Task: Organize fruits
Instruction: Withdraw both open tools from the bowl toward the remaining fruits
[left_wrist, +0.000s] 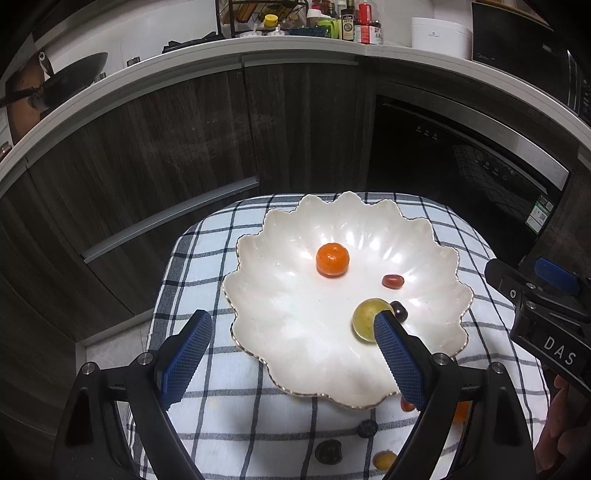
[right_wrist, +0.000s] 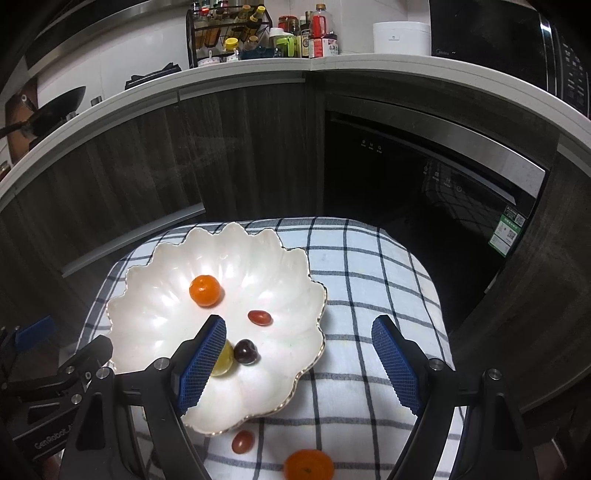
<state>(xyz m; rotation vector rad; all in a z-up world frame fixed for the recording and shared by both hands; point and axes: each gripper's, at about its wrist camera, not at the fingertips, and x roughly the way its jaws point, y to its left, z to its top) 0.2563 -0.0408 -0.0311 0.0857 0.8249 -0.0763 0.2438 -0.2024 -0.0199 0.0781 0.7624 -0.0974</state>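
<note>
A white scalloped plate sits on a checked cloth. In it lie an orange mandarin, a red cherry tomato, a yellow-green grape and a dark cherry. On the cloth near me lie a red tomato, a mandarin, dark fruits and a yellow one. My left gripper is open and empty above the plate. My right gripper is open and empty over the plate's right rim.
Dark cabinet doors and a built-in appliance stand behind the cloth. A counter above holds a wok, bottles and a white pot. The right gripper's body shows at the right of the left wrist view.
</note>
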